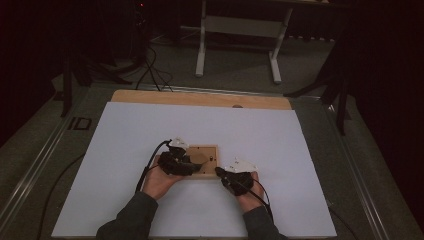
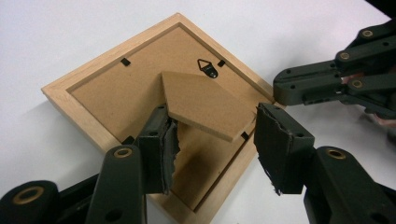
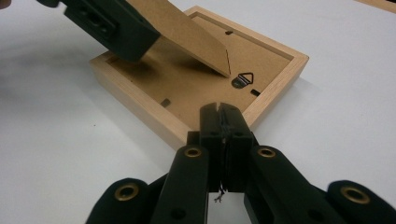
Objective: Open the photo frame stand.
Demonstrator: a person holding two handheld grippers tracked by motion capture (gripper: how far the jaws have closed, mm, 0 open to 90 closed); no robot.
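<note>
A small wooden picture frame [image 1: 209, 151] lies face down on the white sheet [image 1: 125, 150], its brown backing up. Its cardboard stand flap [image 2: 201, 102] is tilted up off the backing, next to a black metal hanger [image 2: 207, 66]. My left gripper [image 2: 212, 123] is open, its jaws straddling the flap's free end; whether they touch it I cannot tell. In the high view the left gripper [image 1: 186, 162] sits over the frame's left part. My right gripper [image 3: 219, 112] is shut on nothing, its tips against the frame's rim [image 3: 275, 65]. The high view places the right gripper [image 1: 220, 171] at the frame's near right corner.
The white sheet covers most of a wooden tabletop [image 1: 200, 98], with wide bare sheet around the frame. Beyond the table stand the white legs of another table [image 1: 201, 45], and black cables [image 1: 150, 70] run across the floor at back left.
</note>
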